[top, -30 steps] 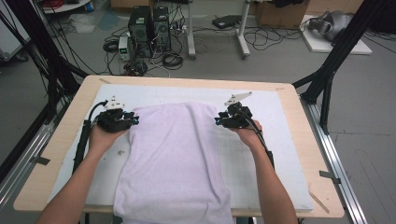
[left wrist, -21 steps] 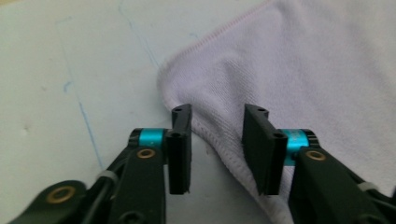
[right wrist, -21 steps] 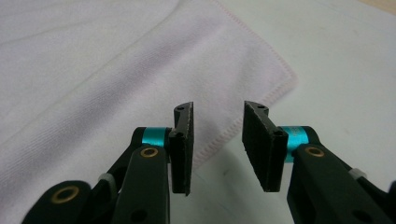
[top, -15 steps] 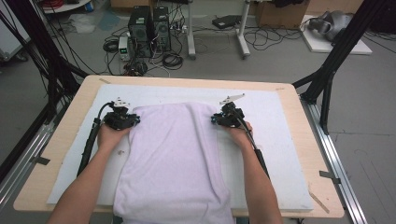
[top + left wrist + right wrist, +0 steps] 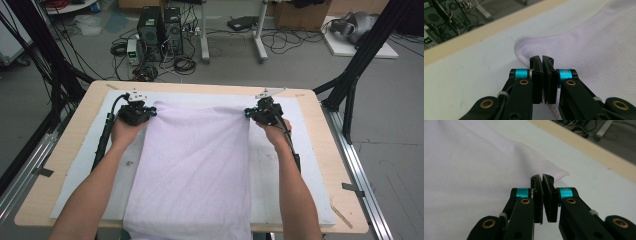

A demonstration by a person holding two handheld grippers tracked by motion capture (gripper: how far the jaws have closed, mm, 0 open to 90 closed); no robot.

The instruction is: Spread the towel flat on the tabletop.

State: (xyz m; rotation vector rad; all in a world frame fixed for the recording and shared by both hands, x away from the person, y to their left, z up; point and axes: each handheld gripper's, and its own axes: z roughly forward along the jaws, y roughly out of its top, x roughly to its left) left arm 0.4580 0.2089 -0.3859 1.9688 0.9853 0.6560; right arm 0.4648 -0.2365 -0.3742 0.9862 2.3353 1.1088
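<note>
The left gripper (image 5: 144,111) is clamped on the far left corner of a pale lilac towel (image 5: 195,165), and the right gripper (image 5: 254,113) pinches its far right corner. The towel lies spread flat down the middle of the white-covered tabletop (image 5: 80,165), its near end hanging over the edge.

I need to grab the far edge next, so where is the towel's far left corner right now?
In the high view the towel lies mid-table; its far left corner is pinched in the left gripper, on the white mat.
</note>
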